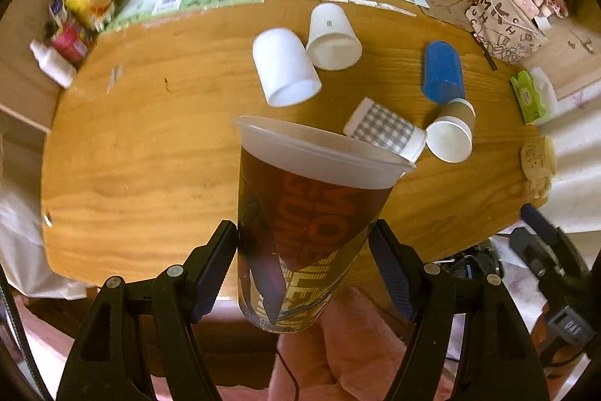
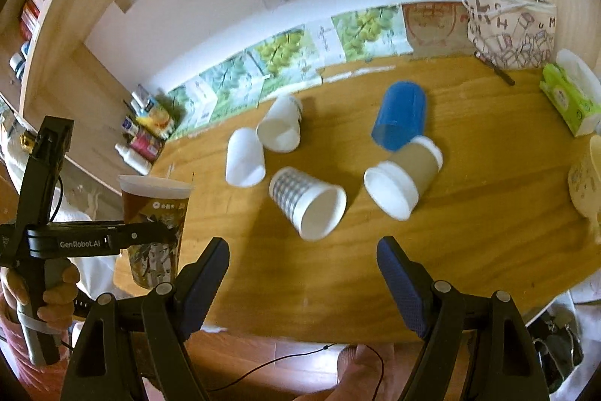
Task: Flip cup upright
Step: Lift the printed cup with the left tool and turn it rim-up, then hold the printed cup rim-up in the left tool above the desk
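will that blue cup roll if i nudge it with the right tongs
Probably: the blue cup lies on its side on the smooth wooden table. It looks like thin plastic, so likely light. The brown sleeved cup close in front may stop it.

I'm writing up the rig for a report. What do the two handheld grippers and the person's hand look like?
Both the left gripper and right gripper have black plastic triangular finger arms with silver rivets and dark blue textured pads. The left one's side reads "GenRobot.AI" in white. A bare hand grips its grey handle.
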Demonstrator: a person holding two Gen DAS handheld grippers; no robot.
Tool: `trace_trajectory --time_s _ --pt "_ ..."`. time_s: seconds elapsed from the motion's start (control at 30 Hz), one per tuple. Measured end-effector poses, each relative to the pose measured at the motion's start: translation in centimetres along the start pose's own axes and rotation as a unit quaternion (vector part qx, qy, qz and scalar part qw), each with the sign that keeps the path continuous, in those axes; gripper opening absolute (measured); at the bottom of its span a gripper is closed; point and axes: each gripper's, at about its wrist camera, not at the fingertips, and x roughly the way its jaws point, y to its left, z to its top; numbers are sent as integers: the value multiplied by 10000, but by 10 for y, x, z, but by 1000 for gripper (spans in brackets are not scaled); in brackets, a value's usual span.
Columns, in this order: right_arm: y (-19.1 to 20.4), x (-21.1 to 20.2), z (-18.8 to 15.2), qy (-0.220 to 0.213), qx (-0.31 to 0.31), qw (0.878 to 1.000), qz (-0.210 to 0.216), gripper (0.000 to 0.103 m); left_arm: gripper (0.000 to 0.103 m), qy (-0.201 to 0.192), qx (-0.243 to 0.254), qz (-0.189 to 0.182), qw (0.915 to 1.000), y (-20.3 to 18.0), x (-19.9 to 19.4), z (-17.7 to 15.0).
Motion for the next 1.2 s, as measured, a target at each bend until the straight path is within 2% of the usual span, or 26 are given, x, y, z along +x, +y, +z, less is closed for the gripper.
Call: trace_trajectory --time_s 0.27,0.6,1.2 --pt "6 9 -19 366 -77 9993 20 82 76 243 -300 -171 9991 -3 21 -5" --pt "6 31 -20 746 -421 9960 253 82 76 502 -697 -178 9961 -15 58 -4" --pt "-16 64 -9 1422 -1248 9788 787 82 76 856 -1306 -314 9872 -45 105 -9"
